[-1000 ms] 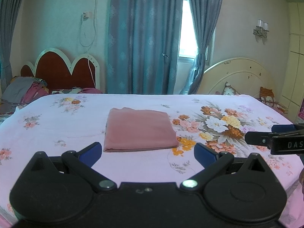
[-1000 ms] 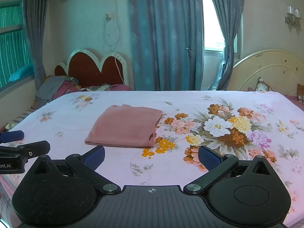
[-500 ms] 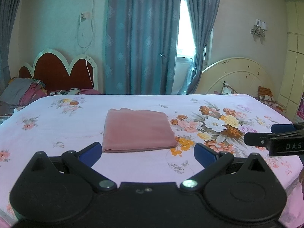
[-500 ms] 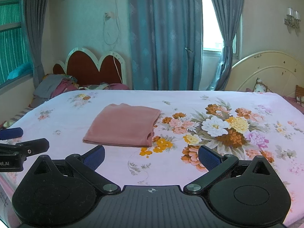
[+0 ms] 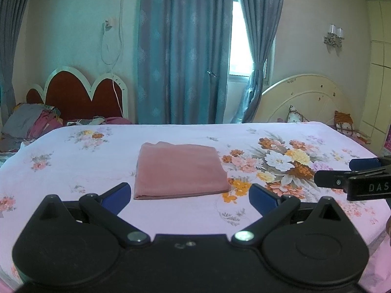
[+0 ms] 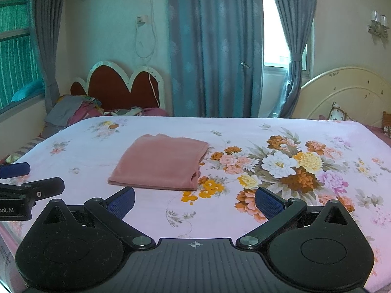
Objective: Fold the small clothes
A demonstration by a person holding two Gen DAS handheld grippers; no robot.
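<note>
- Your left gripper (image 5: 189, 196) is held above the near edge of the bed (image 5: 73, 171), its 2 blue-padded fingers spread wide with nothing between them.
- Your right gripper (image 6: 194, 201) is likewise spread and empty; in the left wrist view only its fingertips show, the rest cut off at the frame edge.
- The pink garment (image 5: 179, 169) lies folded into a flat rectangle mid-bed, beyond both grippers and touching neither.
- The clothes pile (image 6: 70, 113) by the red headboard (image 6: 122, 90) is too bunched to tell apart.
</note>
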